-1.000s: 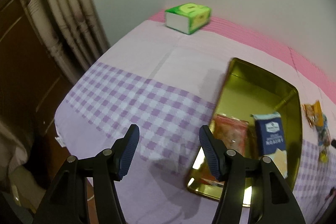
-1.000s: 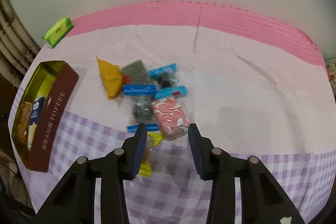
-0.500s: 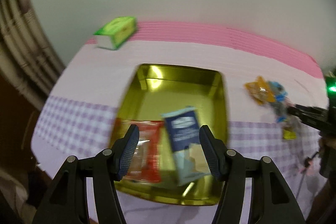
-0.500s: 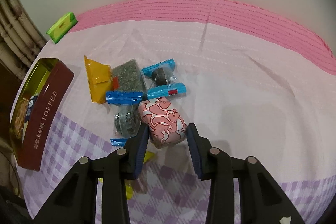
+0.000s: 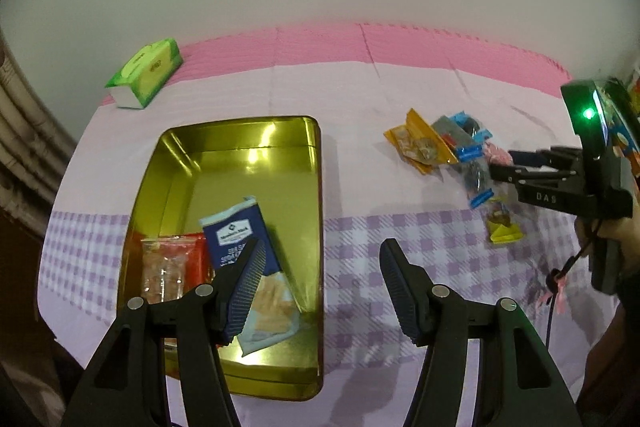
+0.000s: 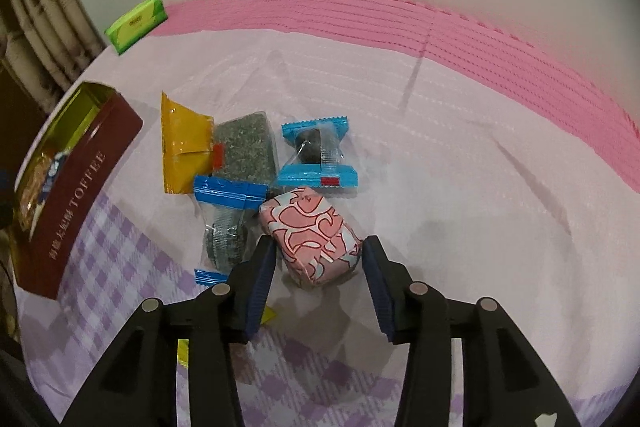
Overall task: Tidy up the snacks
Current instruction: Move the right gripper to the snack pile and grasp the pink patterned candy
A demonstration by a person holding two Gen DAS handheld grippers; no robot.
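Observation:
A pink-and-white patterned snack (image 6: pixel 312 231) lies on the cloth between the fingers of my right gripper (image 6: pixel 320 246). Its jaws are opening, with a thin gap on each side of the snack. Beyond it lie a yellow packet (image 6: pixel 180 143), a grey-green packet (image 6: pixel 244 147) and two blue-ended sweets (image 6: pixel 316 151) (image 6: pixel 226 223). The gold tin (image 5: pixel 240 131) holds a dark blue packet (image 5: pixel 240 239) and a red packet (image 5: pixel 168 263). My left gripper (image 5: pixel 322 267) hovers open over the tin's right rim, holding nothing.
A green tissue pack (image 5: pixel 146 73) sits at the back left by the wall. A small yellow sweet (image 5: pixel 502 229) lies on the checked cloth. The tin's brown wall (image 6: pixel 80 179) reads TOFFEE. Curtains hang left of the table. A hand (image 5: pixel 616 227) holds the right gripper.
My left gripper swung right from the table's left end to above the tin. My right gripper sank around the pink snack, and its jaws widened.

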